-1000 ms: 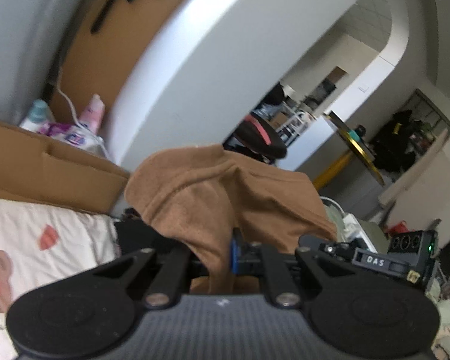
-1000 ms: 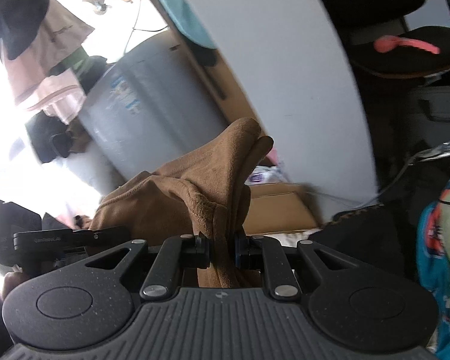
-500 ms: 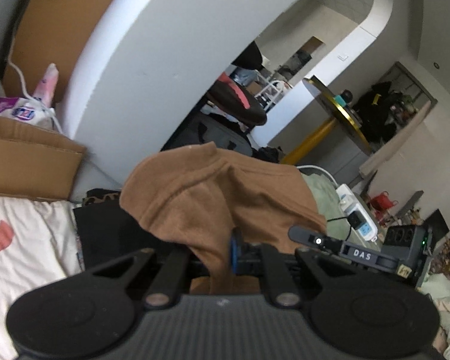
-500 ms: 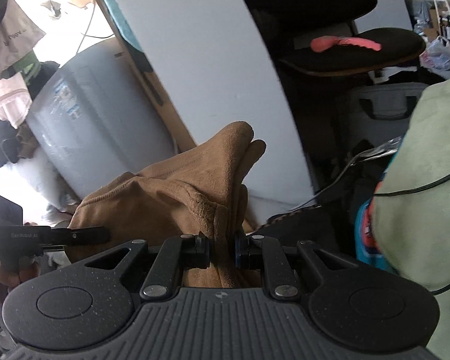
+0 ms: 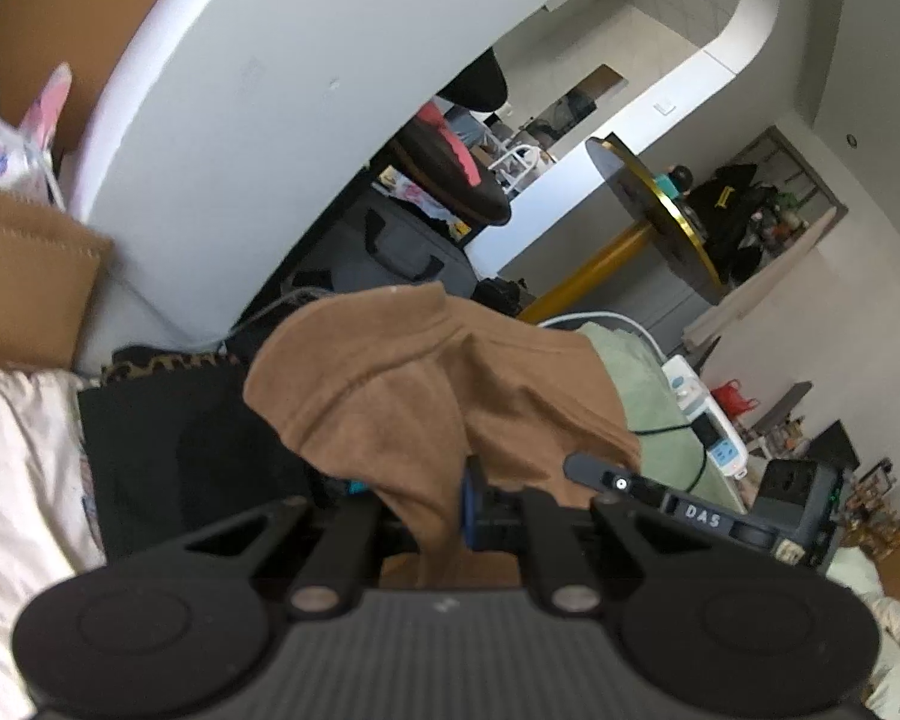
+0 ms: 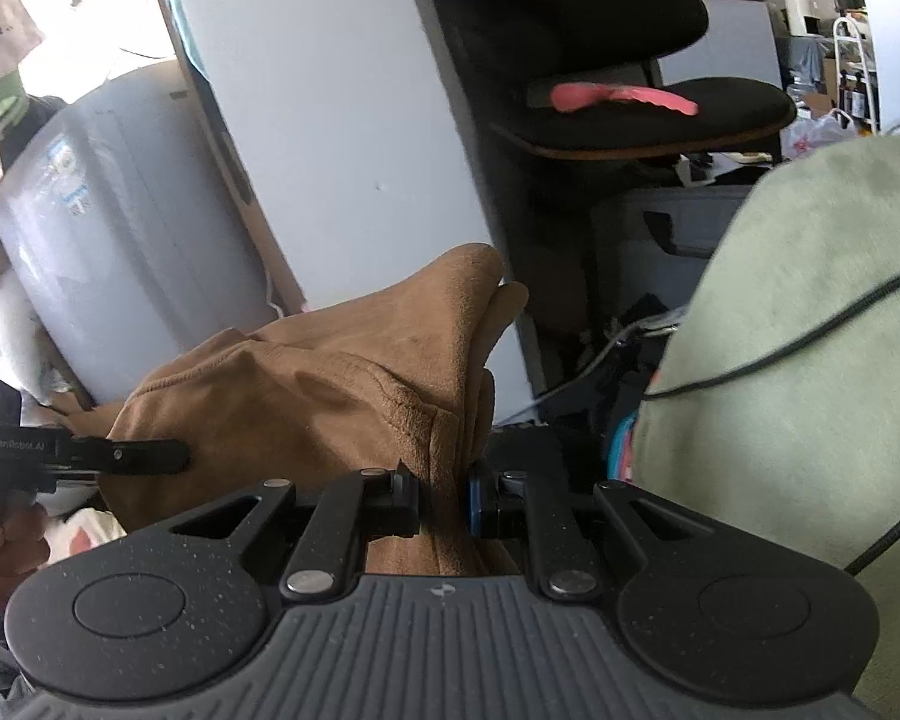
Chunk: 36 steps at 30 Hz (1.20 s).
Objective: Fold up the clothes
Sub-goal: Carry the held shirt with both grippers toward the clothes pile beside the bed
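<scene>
We hold the brown garment (image 5: 426,402) bunched in the air, stretched sideways between our two claws, its folds rising above them. The left gripper (image 5: 432,504) pinches one bunched edge, the right gripper (image 6: 444,498) the other. A green cloth (image 6: 810,360) crowds our right; a white panel (image 5: 282,90) and black chair (image 6: 618,84) stand ahead.

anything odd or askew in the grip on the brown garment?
Nothing damaged. Both the left gripper and right gripper are clamped on the brown garment, which is bunched and creased between them, not spread flat. A black cable lies across the green cloth nearby.
</scene>
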### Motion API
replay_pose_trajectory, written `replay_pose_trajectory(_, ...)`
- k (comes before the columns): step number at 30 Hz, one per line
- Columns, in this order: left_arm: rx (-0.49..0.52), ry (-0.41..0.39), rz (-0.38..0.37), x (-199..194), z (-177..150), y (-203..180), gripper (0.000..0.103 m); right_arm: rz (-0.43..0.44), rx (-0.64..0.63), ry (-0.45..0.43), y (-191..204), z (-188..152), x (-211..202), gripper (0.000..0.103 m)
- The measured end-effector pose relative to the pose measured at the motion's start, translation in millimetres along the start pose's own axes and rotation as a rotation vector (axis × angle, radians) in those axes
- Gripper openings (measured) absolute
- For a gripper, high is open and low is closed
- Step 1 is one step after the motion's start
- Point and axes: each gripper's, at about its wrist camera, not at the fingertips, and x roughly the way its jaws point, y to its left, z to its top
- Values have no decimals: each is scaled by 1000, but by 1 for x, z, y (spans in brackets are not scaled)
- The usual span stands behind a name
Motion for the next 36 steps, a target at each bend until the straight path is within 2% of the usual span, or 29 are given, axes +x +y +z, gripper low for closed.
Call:
replay_pose_trajectory(11, -43, 27, -15, 34, -18, 56, 8, -55, -25, 59, -16, -25, 56, 14)
replay_pose_trajectory(19, -55, 48, 11, 61, -10, 96, 8, -84, -44, 103, -25, -39, 109, 14)
replay_pose_trajectory(29, 34, 36, 85, 91, 17, 123, 8, -125, -82, 119, -33, -29, 158, 15)
replay_pose_trajectory(36, 40, 30, 118, 112, 26, 156, 8, -153, -94, 142, -42, -26, 201, 16)
